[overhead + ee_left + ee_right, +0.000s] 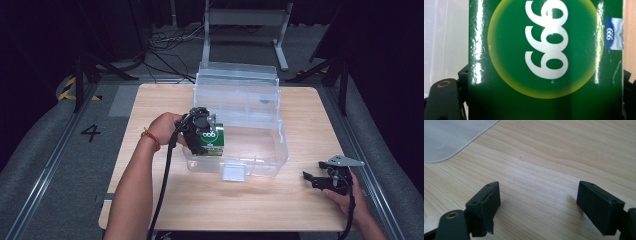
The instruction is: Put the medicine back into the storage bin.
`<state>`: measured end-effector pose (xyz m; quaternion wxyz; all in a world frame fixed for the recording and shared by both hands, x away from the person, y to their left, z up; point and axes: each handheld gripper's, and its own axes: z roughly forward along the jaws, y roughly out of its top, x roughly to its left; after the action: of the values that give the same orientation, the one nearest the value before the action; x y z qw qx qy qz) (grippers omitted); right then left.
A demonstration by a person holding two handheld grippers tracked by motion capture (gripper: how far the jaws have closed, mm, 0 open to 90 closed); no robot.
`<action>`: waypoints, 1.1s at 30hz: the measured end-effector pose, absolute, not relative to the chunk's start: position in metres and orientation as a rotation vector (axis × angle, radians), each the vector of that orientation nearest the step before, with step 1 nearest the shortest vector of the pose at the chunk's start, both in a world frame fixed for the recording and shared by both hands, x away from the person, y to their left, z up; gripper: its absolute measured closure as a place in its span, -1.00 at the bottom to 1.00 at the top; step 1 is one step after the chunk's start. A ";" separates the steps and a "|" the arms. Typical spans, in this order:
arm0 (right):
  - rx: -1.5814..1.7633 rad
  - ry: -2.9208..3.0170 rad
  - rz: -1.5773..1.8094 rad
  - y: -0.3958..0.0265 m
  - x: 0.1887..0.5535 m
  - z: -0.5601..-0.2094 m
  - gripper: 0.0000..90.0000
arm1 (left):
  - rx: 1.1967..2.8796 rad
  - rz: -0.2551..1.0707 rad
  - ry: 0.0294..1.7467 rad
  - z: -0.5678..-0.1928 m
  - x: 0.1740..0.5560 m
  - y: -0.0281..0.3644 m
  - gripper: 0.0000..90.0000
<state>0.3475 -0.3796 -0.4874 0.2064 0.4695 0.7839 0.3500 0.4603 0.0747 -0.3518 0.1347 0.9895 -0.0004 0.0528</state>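
While the left hand-held gripper is clamped on the green box, holding it at the clear bin's near-left corner, this looks like the drop-in step. Next it needs lowering inside, then letting go. Right hand-held gripper rests on the surface, jaws apart, holding nothing.

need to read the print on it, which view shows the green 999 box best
The left gripper view: the green box sits close between that gripper's jaws, its white 999 and yellow circle sharp. In the high view the box is small, held by the left gripper at the clear bin. The right gripper view shows bare table.
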 end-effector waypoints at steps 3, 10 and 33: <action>1.308 2.183 0.975 -0.380 0.347 -0.487 -0.57 | 2.874 0.134 -0.004 -0.355 0.459 0.076 -0.65; 1.306 2.184 0.975 -0.380 0.347 -0.487 -0.57 | 2.883 0.151 0.024 -0.360 0.458 0.080 -0.66; 1.303 2.181 0.973 -0.379 0.347 -0.487 -0.57 | 2.846 0.141 0.102 -0.357 0.454 0.087 -0.70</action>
<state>0.3472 -0.3794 -0.4874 0.2091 0.4682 0.7840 0.3499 0.4540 0.0867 -0.3573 0.1445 0.9877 0.0353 0.0489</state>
